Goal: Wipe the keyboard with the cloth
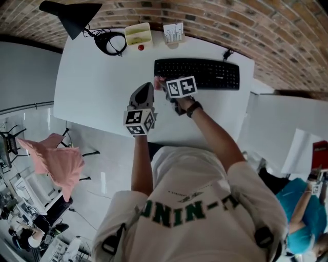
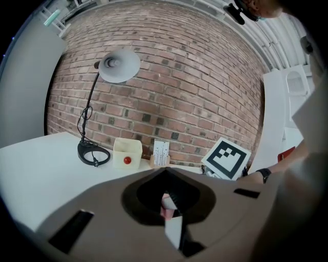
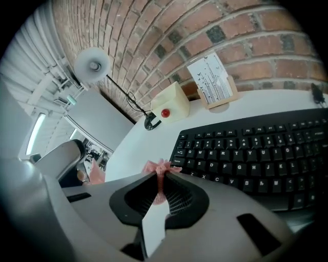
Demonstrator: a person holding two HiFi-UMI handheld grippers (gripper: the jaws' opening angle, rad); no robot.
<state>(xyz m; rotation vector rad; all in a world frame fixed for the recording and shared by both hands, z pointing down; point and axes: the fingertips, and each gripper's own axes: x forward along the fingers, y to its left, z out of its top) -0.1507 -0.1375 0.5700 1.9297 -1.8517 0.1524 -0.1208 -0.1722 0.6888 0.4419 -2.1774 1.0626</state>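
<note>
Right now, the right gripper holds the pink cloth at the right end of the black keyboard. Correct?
No: the right gripper holds the pink cloth at the left end of the black keyboard, as the head view shows.

The keyboard [image 1: 197, 73] at upper centre was black matt plastic. The cloth [image 3: 160, 168] was pink, soft, crumpled fabric. The table [image 1: 97, 87] was white, smooth and matt. Along the top of the frame the wall [image 1: 256, 30] was rough red brick. The lamp [image 1: 72, 15] at upper left was matt black. The right gripper [image 3: 159, 173] had a matt grey plastic shell and black ribbed pads [image 3: 178, 203].
</note>
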